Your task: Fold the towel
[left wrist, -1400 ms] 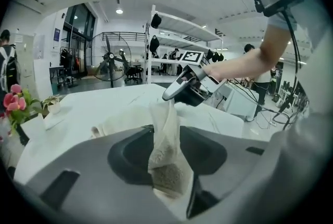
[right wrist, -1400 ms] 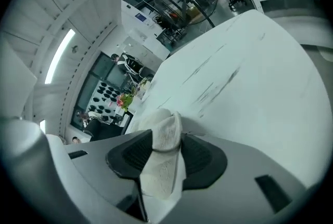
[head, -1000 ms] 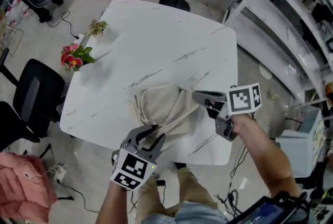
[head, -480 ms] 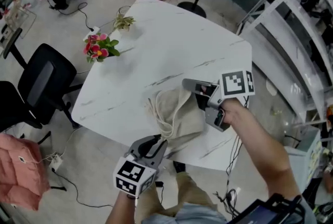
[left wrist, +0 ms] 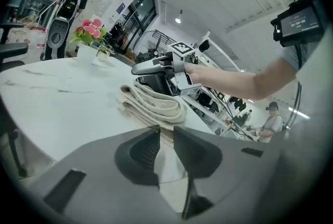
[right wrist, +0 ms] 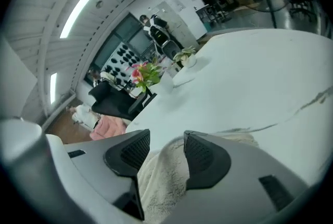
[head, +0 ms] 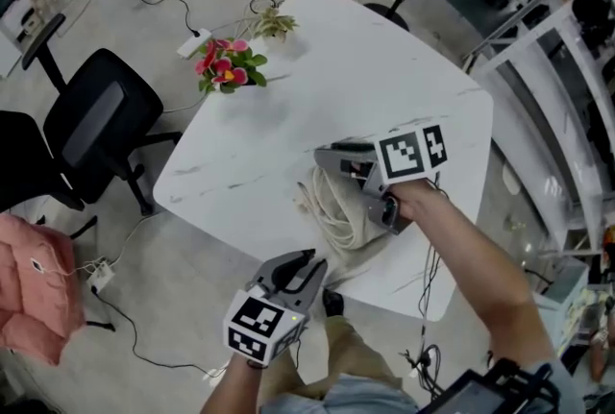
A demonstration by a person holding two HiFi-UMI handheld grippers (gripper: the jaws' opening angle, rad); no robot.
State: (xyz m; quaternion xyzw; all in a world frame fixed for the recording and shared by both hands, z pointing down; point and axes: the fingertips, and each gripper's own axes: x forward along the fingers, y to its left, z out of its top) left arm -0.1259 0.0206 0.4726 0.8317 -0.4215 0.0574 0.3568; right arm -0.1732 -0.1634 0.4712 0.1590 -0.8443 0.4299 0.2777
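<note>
Head view: rumpled cream towel (head: 332, 210)

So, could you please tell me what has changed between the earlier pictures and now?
The right tool carried the right edge of the towel leftward over the rest, narrowing it; its jaws have just been opening, cloth between them. On the left tool the jaws have been closing at the near corner, cloth apparently between them. The flowers and table stayed put.
</note>
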